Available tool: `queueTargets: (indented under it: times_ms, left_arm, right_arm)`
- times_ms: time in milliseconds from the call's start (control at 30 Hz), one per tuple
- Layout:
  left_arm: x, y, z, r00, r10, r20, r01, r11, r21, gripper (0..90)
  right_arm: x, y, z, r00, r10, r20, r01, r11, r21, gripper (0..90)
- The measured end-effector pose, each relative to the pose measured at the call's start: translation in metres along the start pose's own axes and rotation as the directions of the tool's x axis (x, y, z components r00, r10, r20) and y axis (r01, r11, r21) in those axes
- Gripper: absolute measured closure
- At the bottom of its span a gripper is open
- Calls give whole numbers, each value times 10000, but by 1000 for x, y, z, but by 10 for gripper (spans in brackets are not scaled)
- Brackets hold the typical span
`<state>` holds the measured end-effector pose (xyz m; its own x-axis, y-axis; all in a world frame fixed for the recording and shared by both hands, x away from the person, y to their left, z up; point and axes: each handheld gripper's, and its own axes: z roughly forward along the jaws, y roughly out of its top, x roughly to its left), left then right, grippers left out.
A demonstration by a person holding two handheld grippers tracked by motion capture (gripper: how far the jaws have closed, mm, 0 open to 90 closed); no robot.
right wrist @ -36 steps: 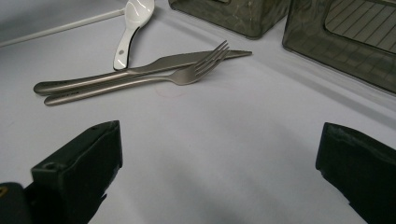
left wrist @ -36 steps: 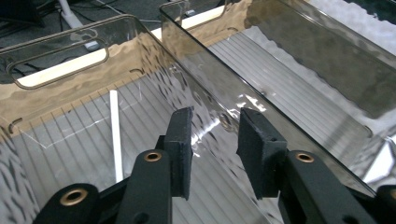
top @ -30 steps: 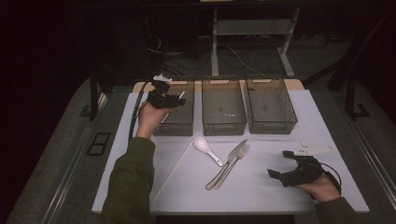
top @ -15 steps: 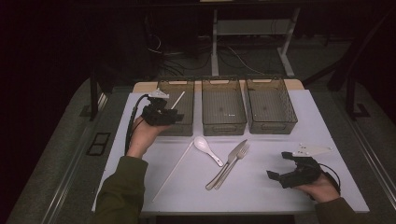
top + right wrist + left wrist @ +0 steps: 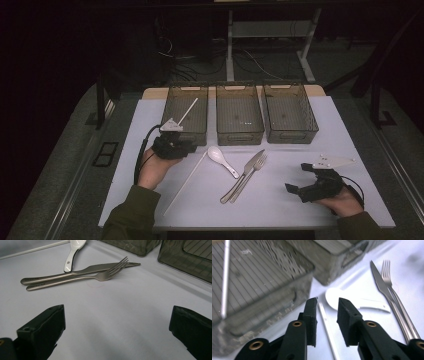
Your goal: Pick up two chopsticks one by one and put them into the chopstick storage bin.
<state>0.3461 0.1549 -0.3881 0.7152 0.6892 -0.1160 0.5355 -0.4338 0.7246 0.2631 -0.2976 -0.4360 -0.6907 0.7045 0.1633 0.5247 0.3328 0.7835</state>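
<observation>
A white chopstick (image 5: 185,184) lies slanted on the white table, and a second chopstick (image 5: 189,111) leans inside the left bin (image 5: 187,136). My left gripper (image 5: 192,148) hovers low just in front of that bin, over the far end of the table chopstick (image 5: 327,326). Its jaws have just been closing; the chopstick runs between them on the table surface, and the pads do not press on it. A white spoon (image 5: 222,161), a knife (image 5: 245,176) and a fork (image 5: 252,172) lie mid-table. My right gripper (image 5: 298,178) rests at the front right, wide open and holding nothing.
Three dark mesh bins stand in a row at the back: the left one, a middle bin (image 5: 240,137) and a right bin (image 5: 292,135). The table's front edge runs close to both forearms. A cable trails from each gripper.
My left hand has come back from above the left bin, toward the person and down, to the table in front of it. Its jaws stand narrower. The right hand has kept still.
</observation>
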Motion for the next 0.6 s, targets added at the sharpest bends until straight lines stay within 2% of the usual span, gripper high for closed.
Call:
queueTargets:
  times_ms: [200,300,600]
  left_arm:
    - [-10,-20,-3,9999,-149,30,149,9999,-62,721]
    - [-14,-28,-2,9998,-189,-26,189,9998,30,722]
    - [-23,-40,8,9998,-154,152,145,9984,538,759]
  right_arm:
    - [1,0,0,10000,17,55,-17,10000,7,5]
    - [2,0,-1,10000,45,61,-44,10000,-44,5]
    - [2,0,-2,9999,95,85,-94,9999,-116,5]
